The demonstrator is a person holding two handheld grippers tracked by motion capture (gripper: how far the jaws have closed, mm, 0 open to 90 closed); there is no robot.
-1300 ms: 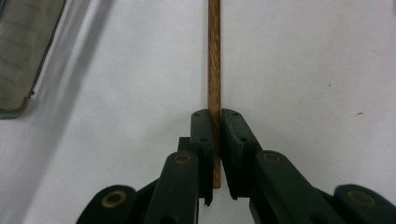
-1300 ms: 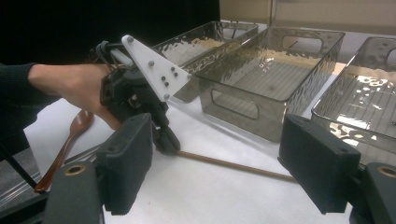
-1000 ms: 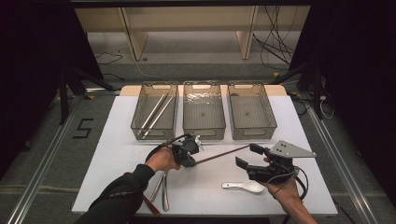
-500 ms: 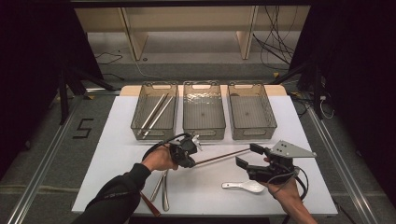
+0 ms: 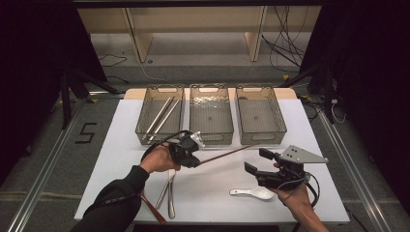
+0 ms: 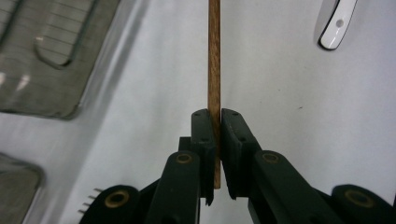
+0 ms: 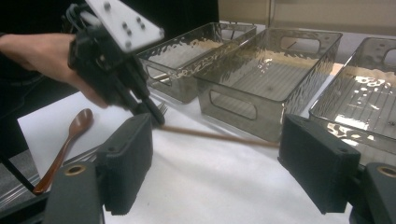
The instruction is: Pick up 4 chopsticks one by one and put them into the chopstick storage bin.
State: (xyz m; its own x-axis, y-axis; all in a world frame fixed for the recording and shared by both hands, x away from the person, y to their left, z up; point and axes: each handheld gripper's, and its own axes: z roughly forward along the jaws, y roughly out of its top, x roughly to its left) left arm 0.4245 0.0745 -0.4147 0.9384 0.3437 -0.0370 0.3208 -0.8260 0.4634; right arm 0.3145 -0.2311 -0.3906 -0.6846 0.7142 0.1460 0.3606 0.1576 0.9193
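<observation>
The left gripper [image 5: 193,158] had its jaws clamped tight on one end of a thin brown wooden chopstick [image 5: 227,153], and since a second ago that end had risen off the desk [image 5: 121,145], so the pick-up looked done and the carry to a bin [image 5: 159,116] was next. The right gripper [image 5: 258,162], jaws wide and empty, hung unmoved near the desk's front right corner beside the white spoon [image 5: 252,193]. The chopstick was slim, straight, reddish-brown, slanting across mid-desk toward the bins along the far edge.
</observation>
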